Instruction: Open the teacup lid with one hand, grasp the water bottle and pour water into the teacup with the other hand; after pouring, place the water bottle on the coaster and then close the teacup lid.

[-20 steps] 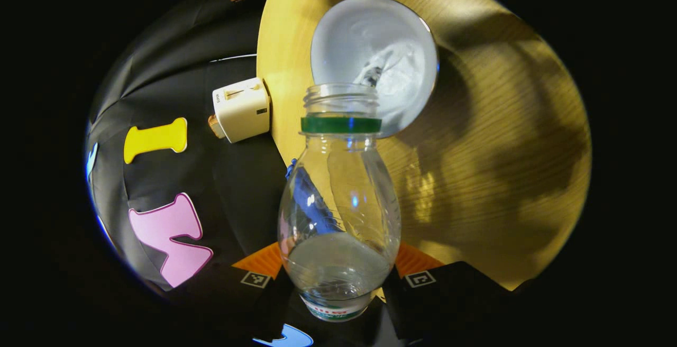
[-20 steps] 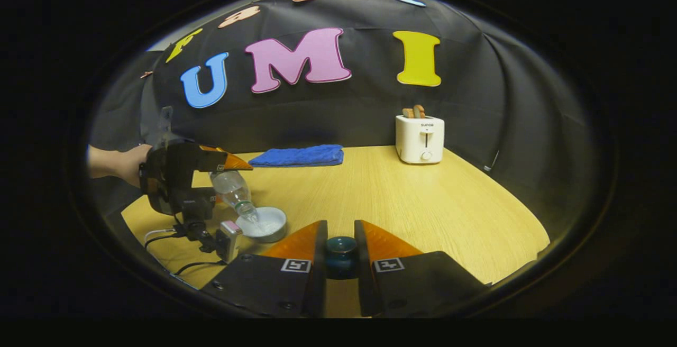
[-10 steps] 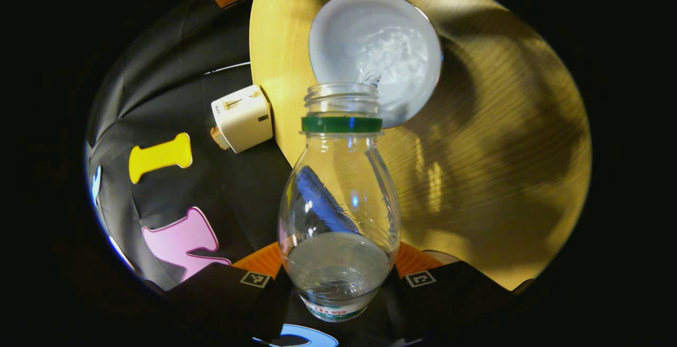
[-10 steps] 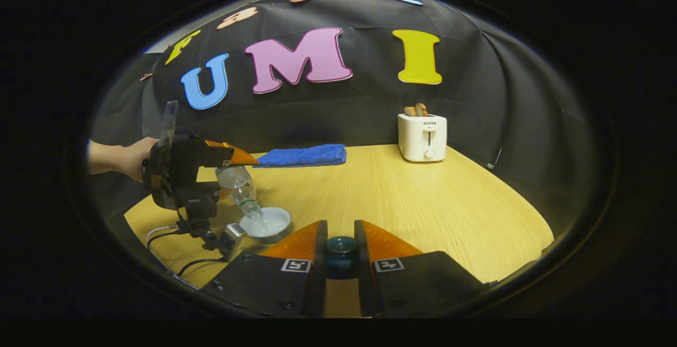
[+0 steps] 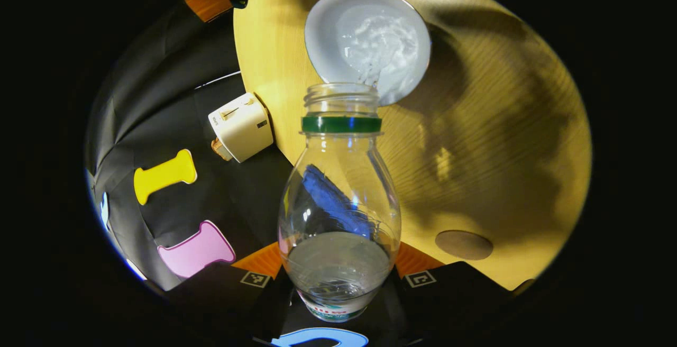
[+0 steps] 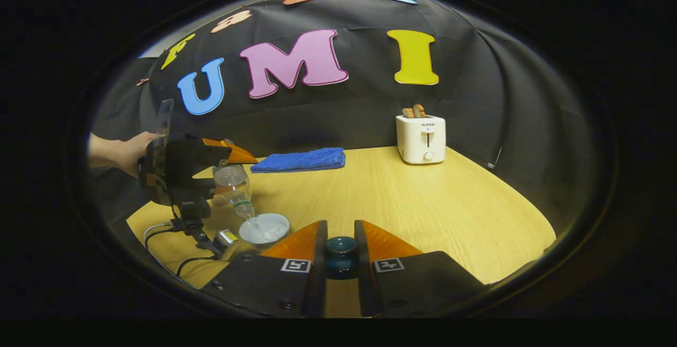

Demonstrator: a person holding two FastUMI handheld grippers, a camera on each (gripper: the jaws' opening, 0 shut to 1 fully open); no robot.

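Two grippers engaged: one on the bottle, one on the lid knob.

Left gripper (image 5: 338,278) was clamped on the lower body of the bottle (image 5: 338,199), both fingers pressed against its sides; the bottle was uncapped, tilted neck-down, with some water left inside. Its mouth sat over the near rim of the cup (image 5: 367,40), and water was splashing inside the cup. Right gripper (image 6: 341,254) had its fingers closed on the dark knob of the lid (image 6: 341,249), held above the table (image 6: 423,204) and apart from the cup. In the right gripper view a hand (image 6: 124,151) held the left gripper at the left side. A round coaster (image 5: 464,245) lay bare on the table, near the left gripper. Farther back stood a toaster (image 6: 421,138) and a blue cloth (image 6: 299,159) by the wall.
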